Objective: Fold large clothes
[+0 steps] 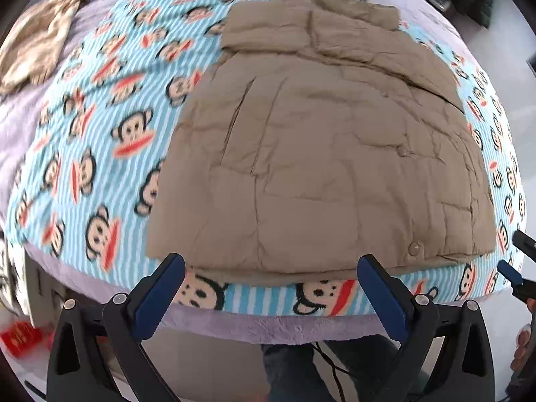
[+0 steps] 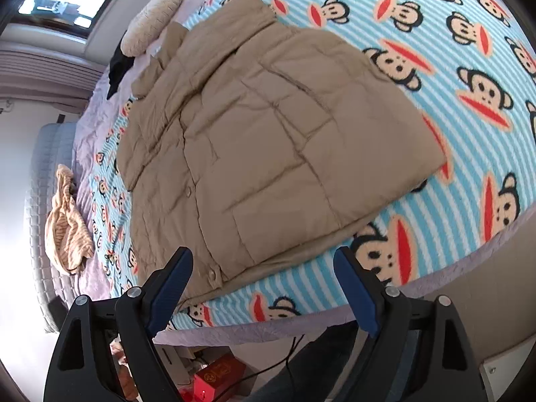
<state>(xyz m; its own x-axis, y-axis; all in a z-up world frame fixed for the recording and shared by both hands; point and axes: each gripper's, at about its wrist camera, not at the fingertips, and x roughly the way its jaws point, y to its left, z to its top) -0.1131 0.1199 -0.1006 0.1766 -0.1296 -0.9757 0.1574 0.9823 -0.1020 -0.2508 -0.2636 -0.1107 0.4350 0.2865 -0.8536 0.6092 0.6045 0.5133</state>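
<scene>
A tan quilted puffer jacket (image 1: 335,140) lies flat on a bed, sleeves folded in over the body, hem toward me. It also shows in the right wrist view (image 2: 268,140). My left gripper (image 1: 271,264) is open and empty, hovering just off the jacket's hem at the bed's near edge. My right gripper (image 2: 263,258) is open and empty, also just off the hem near the snap-button placket. The right gripper's tips show at the right edge of the left wrist view (image 1: 516,258).
A blue striped monkey-print blanket (image 1: 100,140) covers the bed over a lilac sheet (image 1: 254,325). A beige striped garment (image 1: 43,33) lies at the far left, also in the right wrist view (image 2: 67,227). A red box (image 2: 217,375) and cables sit on the floor below.
</scene>
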